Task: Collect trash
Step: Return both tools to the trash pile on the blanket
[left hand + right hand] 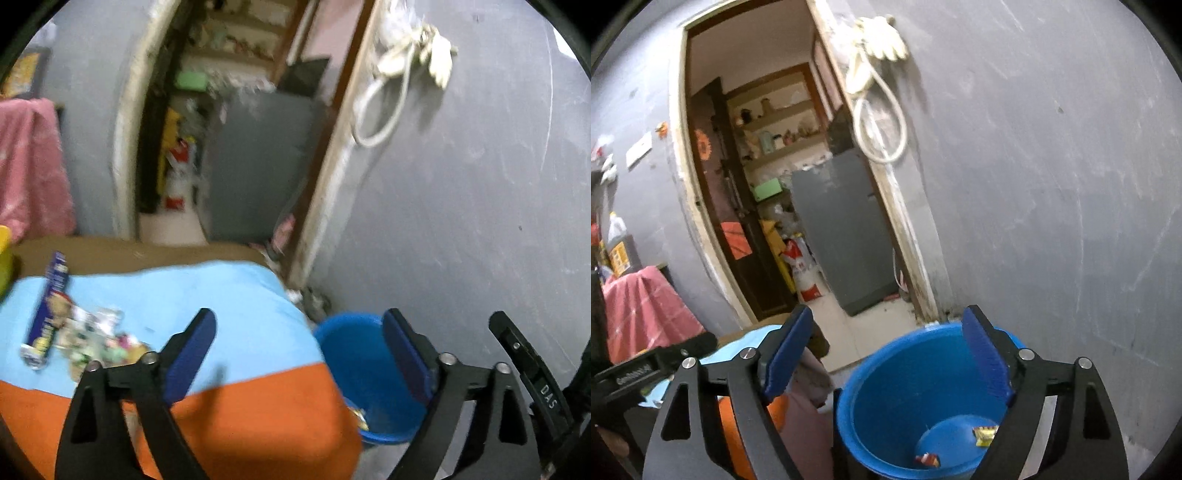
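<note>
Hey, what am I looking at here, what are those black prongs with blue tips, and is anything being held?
These are two handheld grabbers, one in each of a person's hands, each with a camera looking along its fingers. The left gripper view shows a table under a blue-and-orange cloth, with a heap of wrappers lying on it. The right gripper view looks down into a blue bucket on the floor, with a yellow wrapper and a red wrapper at the bottom. Both grippers are open and hold nothing.
</note>
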Demonstrator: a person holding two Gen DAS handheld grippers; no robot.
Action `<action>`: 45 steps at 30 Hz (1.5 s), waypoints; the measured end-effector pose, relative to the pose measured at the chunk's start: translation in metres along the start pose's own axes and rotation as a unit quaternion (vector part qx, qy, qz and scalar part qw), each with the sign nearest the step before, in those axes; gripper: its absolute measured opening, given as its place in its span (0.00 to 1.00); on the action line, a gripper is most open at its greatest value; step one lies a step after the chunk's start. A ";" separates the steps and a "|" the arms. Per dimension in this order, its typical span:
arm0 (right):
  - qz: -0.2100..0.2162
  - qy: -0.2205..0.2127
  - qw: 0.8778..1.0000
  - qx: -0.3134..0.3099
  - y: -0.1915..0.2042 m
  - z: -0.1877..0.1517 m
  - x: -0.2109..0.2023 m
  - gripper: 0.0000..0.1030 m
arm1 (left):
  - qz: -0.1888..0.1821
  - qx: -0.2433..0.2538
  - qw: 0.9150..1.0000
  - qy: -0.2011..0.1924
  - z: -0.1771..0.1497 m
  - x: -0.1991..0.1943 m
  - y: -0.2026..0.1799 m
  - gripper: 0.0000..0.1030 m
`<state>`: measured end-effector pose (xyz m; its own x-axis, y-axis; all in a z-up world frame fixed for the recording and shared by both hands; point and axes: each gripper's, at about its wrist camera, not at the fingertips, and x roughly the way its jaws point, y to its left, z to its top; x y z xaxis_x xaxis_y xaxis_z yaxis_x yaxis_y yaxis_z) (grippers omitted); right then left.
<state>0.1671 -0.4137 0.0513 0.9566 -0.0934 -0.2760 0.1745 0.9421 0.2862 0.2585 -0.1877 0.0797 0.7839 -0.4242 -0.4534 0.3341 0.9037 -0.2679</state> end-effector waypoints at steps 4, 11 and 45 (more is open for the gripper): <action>0.024 -0.035 0.999 -0.028 0.024 0.002 -0.009 1.00 | 0.030 0.000 0.998 -0.047 0.002 -0.032 0.015 0.96; 0.083 -0.104 0.989 -0.066 0.063 0.000 -0.031 1.00 | 0.078 0.004 0.991 -0.107 -0.002 -0.083 0.047 0.98; 0.169 -0.062 0.958 -0.222 0.200 -0.062 -0.003 1.00 | 0.205 0.065 0.967 -0.136 -0.059 -0.130 0.173 0.98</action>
<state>0.1848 -0.2053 0.0521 0.9665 0.2287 -0.1169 -0.2392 0.9672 -0.0855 0.1832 0.0205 0.0418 0.9671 -0.0134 -0.2541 0.0147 0.9999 0.0033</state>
